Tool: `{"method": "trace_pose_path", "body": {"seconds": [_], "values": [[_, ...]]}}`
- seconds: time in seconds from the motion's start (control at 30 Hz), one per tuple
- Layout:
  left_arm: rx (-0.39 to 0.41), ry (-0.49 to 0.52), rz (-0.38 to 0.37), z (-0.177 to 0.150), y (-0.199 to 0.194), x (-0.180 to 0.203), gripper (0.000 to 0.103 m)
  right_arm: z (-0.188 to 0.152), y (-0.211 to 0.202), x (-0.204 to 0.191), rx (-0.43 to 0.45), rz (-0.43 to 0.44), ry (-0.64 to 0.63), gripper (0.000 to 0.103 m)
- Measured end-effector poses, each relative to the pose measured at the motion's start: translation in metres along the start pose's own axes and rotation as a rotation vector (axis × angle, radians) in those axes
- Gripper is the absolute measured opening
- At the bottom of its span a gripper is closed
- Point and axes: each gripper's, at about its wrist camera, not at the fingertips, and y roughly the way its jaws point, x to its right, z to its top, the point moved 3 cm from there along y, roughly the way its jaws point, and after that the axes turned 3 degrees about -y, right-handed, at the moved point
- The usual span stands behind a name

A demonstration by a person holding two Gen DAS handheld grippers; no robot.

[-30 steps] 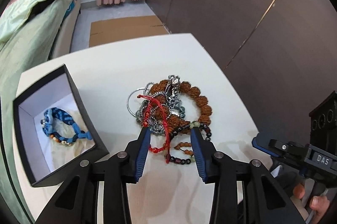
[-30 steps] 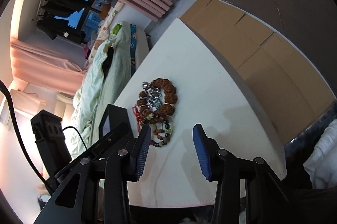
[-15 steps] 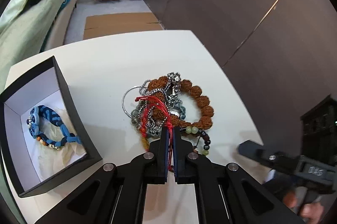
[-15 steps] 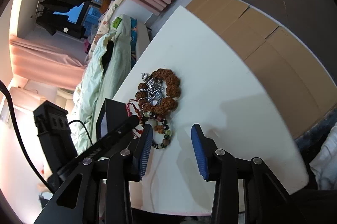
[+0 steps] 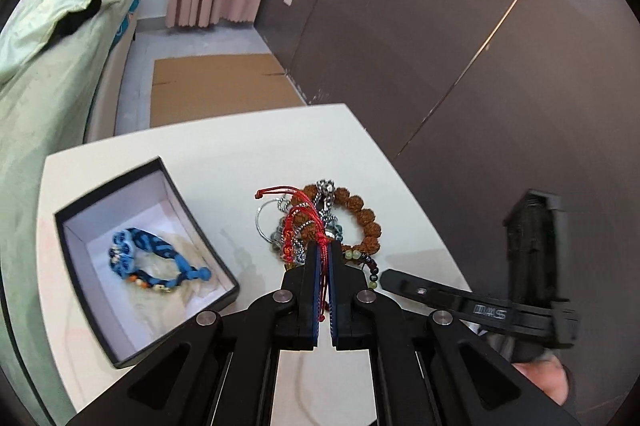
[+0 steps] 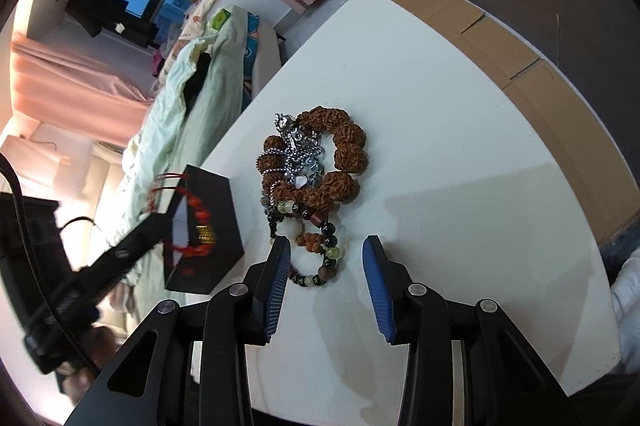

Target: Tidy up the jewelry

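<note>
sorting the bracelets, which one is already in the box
The blue woven bracelet, lying alone inside the black box. The red cord bracelet is pinched in the left gripper; the rest lie piled on the table.

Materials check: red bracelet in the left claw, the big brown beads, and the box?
Red bracelet: knotted cord, probably nylon or cotton, matte; loose strand ends show.
Big brown beads: rough, pitted, matte; look like seed or carved wood.
Box: rigid cardboard by the look, matte black outside, white inside; thin, straight walls.
</note>
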Motion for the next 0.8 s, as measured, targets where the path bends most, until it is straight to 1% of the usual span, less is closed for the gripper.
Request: {"method": "trace_pose_path", "body": {"seconds": [0.17,0.2,0.23,0.27,0.3,0.37,0.5,0.63,0.7,0.8], "values": [[0.036,0.001,-0.01,0.0,-0.023,-0.007,0.003,0.003,0.015,-0.011,-0.018,-0.035,-0.051,0.04],[0.044,0.001,-0.01,0.0,-0.028,-0.009,0.003,0.002,0.017,-0.012,-0.02,-0.041,-0.059,0.039],[0.054,0.002,-0.008,-0.001,-0.031,-0.011,0.003,0.002,0.018,-0.013,-0.016,-0.047,-0.064,0.034],[0.063,0.0,-0.008,0.0,-0.035,-0.014,0.003,0.002,0.019,-0.014,-0.014,-0.056,-0.068,0.013],[0.072,-0.006,-0.01,0.001,-0.039,-0.018,0.003,0.0,0.02,-0.014,-0.017,-0.056,-0.068,0.01],[0.089,-0.027,-0.01,0.001,-0.045,-0.028,0.003,-0.003,0.015,-0.016,-0.002,-0.038,-0.068,0.01],[0.109,-0.068,-0.011,0.001,-0.054,-0.046,0.003,-0.006,0.001,-0.033,0.034,-0.036,-0.124,0.009],[0.136,-0.081,-0.009,0.004,-0.063,-0.058,0.003,-0.004,-0.012,-0.05,0.07,-0.02,-0.159,0.009],[0.142,-0.091,-0.021,0.005,-0.067,-0.063,0.003,-0.001,-0.017,-0.061,0.085,-0.014,-0.176,0.009],[0.149,-0.09,-0.029,0.006,-0.07,-0.07,0.003,0.001,-0.026,-0.083,0.117,0.002,-0.216,0.009]]}}
